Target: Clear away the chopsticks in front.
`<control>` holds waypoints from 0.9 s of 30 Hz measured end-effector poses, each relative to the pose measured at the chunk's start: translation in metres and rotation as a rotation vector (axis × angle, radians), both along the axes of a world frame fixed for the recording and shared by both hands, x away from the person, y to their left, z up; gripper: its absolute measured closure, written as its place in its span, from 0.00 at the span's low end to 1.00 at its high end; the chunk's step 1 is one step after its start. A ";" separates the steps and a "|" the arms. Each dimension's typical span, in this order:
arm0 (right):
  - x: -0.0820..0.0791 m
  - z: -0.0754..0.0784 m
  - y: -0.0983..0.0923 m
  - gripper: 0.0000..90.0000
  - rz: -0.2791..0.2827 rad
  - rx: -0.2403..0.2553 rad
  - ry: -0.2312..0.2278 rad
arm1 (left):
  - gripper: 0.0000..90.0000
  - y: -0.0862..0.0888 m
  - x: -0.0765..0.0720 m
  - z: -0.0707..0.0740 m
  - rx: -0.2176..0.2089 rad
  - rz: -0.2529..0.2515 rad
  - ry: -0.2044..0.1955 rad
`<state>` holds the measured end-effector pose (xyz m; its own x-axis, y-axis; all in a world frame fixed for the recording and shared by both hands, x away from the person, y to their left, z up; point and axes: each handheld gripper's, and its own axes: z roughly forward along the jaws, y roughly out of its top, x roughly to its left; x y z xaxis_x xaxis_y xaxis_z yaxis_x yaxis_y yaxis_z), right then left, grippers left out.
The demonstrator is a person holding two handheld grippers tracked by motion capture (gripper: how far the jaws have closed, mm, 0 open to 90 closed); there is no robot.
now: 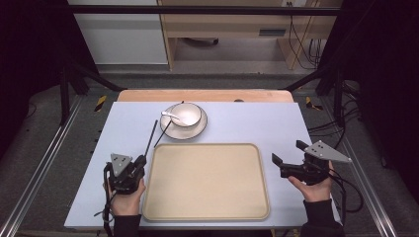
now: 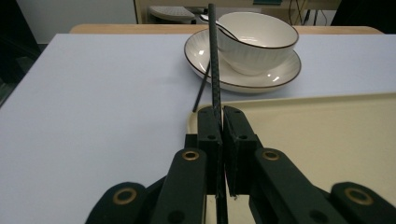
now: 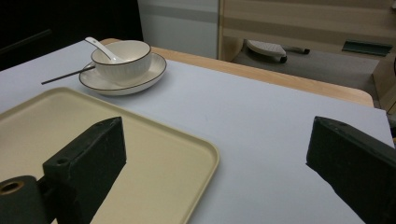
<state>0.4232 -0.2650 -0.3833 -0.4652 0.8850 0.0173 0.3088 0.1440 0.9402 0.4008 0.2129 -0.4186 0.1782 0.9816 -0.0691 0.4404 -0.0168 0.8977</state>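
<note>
- High view: nearest the camera, the person's left hand [image 1: 124,197] holds the left gripper [image 1: 140,161] at the near left corner of the cream tray [image 1: 207,212]. Its jaws are pressed together on a dark chopstick [image 1: 150,138], which points away from the person toward the plate [image 1: 196,131].
- High view: the right hand [image 1: 312,187] holds the right gripper [image 1: 286,154] just off the tray's right edge, jaws spread wide with nothing between them.
- High view: a white bowl [image 1: 189,115] sits on the plate, beyond the tray's far edge, with a white spoon [image 1: 170,115] leaning in it. A second chopstick [image 1: 164,132] rests with one end on the plate's left rim and the other on the pale table [image 1: 247,123].
- Left gripper view: the left gripper [image 2: 222,114] clamps the chopstick [image 2: 214,56] between its two black jaws; the stick rises in front of the bowl [image 2: 257,39] and plate [image 2: 280,74]. The other chopstick [image 2: 202,88] slants down from the plate to the table near the tray [image 2: 317,135] corner.
- Right gripper view: the right gripper [image 3: 217,151] stands wide open over the tray [image 3: 154,154] edge and table [image 3: 261,135]. Far off at the left sit the bowl [image 3: 122,58], spoon [image 3: 99,48], plate [image 3: 135,81] and the resting chopstick [image 3: 63,76].
</note>
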 end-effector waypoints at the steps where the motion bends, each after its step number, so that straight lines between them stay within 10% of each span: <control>1: 0.000 0.000 0.000 0.05 0.000 0.000 0.000 | 0.95 -0.003 -0.004 -0.001 0.002 0.002 -0.001; 13: 0.000 -0.002 0.002 0.05 0.003 -0.009 0.006 | 0.95 -0.027 -0.038 -0.017 -0.039 0.048 -0.029; 27: 0.003 -0.005 0.006 0.06 0.005 -0.021 0.018 | 0.95 -0.036 -0.027 -0.054 0.014 0.081 0.065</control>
